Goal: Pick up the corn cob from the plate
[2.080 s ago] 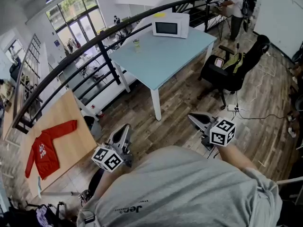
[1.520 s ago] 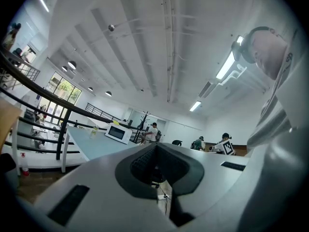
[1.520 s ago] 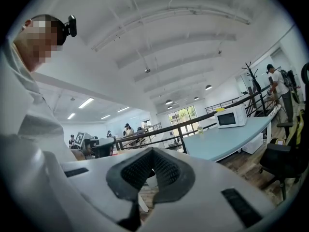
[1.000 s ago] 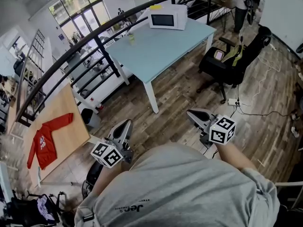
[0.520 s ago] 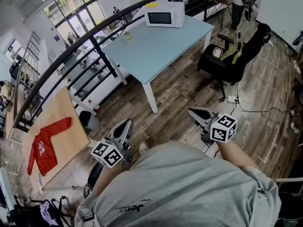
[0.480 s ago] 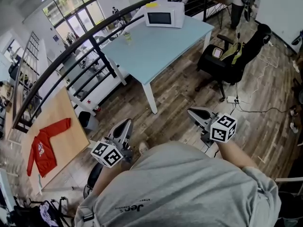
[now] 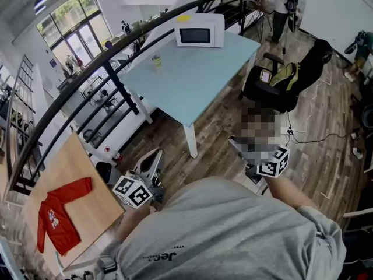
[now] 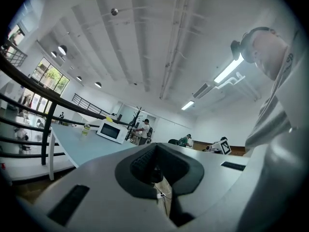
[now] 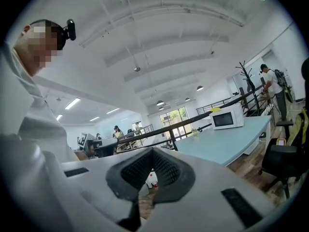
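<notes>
Well, my left gripper [image 7: 153, 158] and right gripper [image 9: 152, 152] are both clamped closed on nothing.
I hold them level on the near side of the blue table [image 7: 192, 77], well apart from it, jaws pressed together. A microwave [image 7: 199, 31] sits at the table's far corner. No view shows me the corn cob, so I cannot tell where it lies.

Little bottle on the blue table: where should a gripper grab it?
Probably around its middle, coming in level from the side. The little bottle stands upright on the blue table with nothing close beside it, so its sides are free. It looks too small here to judge its top.
</notes>
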{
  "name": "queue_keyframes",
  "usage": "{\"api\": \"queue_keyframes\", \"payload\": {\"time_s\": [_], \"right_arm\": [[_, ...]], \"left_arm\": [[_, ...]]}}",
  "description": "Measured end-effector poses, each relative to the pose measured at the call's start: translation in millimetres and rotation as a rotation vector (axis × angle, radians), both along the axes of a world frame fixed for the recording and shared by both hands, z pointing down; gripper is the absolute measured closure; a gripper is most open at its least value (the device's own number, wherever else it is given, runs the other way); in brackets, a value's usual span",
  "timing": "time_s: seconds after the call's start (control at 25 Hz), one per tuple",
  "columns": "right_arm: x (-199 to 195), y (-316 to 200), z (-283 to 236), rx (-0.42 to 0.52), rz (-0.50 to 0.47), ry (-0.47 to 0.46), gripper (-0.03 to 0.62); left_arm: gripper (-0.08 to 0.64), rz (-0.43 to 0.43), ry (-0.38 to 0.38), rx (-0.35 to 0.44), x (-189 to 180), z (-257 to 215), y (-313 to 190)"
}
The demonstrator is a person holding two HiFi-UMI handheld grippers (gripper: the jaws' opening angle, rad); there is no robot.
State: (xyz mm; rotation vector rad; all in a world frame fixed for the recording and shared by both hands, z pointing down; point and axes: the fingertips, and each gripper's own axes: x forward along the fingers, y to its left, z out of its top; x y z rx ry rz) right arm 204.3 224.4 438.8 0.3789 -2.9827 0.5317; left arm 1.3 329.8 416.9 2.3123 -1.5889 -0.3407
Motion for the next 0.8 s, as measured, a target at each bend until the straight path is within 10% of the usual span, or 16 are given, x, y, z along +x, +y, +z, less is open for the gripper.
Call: {"api": "queue_keyframes", "payload": {"time_s": [0.36, 0.8], "right_arm": [[-136.3, -31.5, -12.2, 0.002, 0.029, -0.001, 0.577], [-204.7, -64.6, -6.9, -0.003, 0.027, 0.042, 0.577]], "left_arm": [[0.541, 0.039, 0.008, 0.020, -131.8, -7.2, -33.0], [0.541, 0.041, 0.012, 0.008, -196.3, 9.8, -56.7]]}}
